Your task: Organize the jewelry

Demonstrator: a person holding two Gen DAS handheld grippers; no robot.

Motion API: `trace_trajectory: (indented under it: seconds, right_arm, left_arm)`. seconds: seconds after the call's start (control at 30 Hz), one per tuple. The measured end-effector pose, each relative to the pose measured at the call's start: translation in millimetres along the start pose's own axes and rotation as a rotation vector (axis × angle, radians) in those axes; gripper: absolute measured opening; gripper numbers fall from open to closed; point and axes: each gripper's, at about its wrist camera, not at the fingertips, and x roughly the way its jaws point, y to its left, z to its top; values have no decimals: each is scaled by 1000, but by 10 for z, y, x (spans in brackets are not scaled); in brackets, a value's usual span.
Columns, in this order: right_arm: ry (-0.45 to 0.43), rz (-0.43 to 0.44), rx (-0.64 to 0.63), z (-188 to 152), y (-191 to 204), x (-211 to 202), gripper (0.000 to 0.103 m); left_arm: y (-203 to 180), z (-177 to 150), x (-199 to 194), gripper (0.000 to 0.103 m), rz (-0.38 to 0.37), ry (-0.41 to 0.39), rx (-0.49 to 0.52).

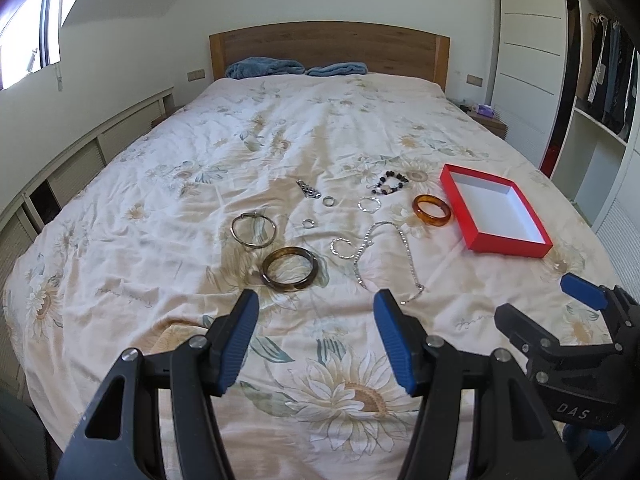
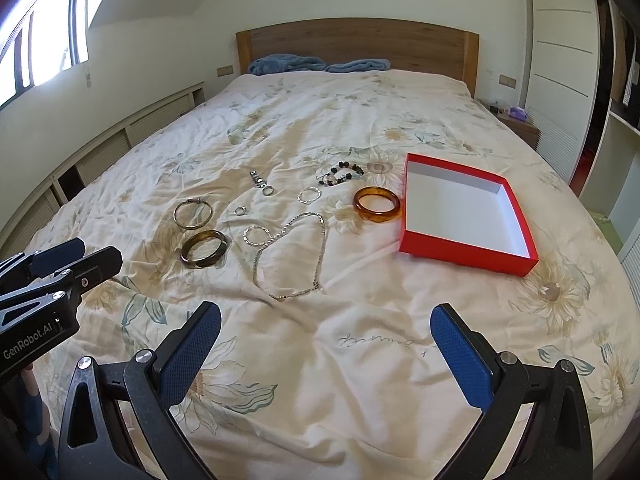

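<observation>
Hand-held grippers (image 1: 316, 312) (image 2: 326, 326) agape; necklace (image 2: 292, 258) lengthwise.

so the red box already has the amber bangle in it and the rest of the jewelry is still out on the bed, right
Not quite. The red box is empty: the right wrist view shows only its white bottom. The amber bangle lies on the bed cover just left of the box. The rest holds: the other jewelry, such as the silver chain necklace and the dark bangle, is still out on the bed.
</observation>
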Motion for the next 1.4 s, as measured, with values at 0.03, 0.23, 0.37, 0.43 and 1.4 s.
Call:
trace_trajectory:
  seconds: [0.03,0.23,0.37,0.43,1.4]
  right_arm:
    - [1,1,-1,1,-2,6,103]
    - [6,-3,-10,2,13,33,103]
    - [12,-4,-18,3,42,67,103]
    - [15,-3,-19,1,53,88,103]
    - [96,91,-24,57,30,718,96]
  left_arm:
    - [7,2,4,58,2,0,0]
    - [21,-14,20,58,5,1,3]
    - [40,-25,63,58,6,10,-1]
    - [55,-29,86,58,7,13,-4]
    - [551,-57,779,58,-95,99,-111]
